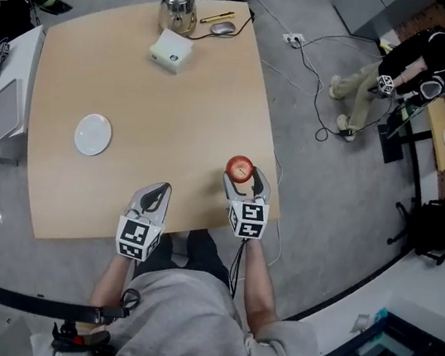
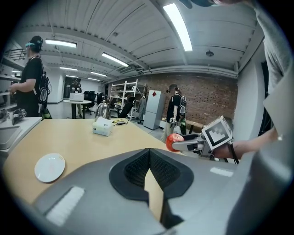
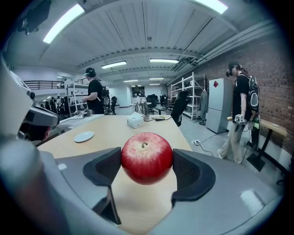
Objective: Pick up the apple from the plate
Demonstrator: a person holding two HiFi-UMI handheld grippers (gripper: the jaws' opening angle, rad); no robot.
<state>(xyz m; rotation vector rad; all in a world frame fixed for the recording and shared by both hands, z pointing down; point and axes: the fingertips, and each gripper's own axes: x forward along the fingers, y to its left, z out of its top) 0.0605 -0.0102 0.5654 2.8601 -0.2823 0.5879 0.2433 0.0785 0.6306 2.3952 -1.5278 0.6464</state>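
pale wood makes up the table [image 1: 174, 115], seen from above. at its 8 o'clock a white plate [image 1: 93, 134] lies flat. at the plate's 4 o'clock, near the table's front edge, the left gripper [image 1: 155, 193] points up the table. its jaws are pressed together at the tips. its own view shows only a thin wedge of tabletop below the dark pads [image 2: 135, 167].

up at the table's 12 o'clock sits a white box [image 1: 171, 50]. a shiny kettle [image 1: 178, 9] stands just beyond it at 12, and a mouse [image 1: 223, 27] lies at the box's 1 o'clock.

further right, at the table's 4 o'clock by its right edge, the right gripper [image 1: 243, 178] pinches a red apple [image 1: 240, 168]. one dark pad presses on each flank and the stem is up. in the right gripper view the apple [image 3: 147, 157] hangs clear above the tabletop. the plate [image 3: 84, 136] shows small at its 10 o'clock, well apart.

off the table at 2 o'clock, a person in black [image 1: 421, 58] is on the grey floor [image 1: 328, 198].
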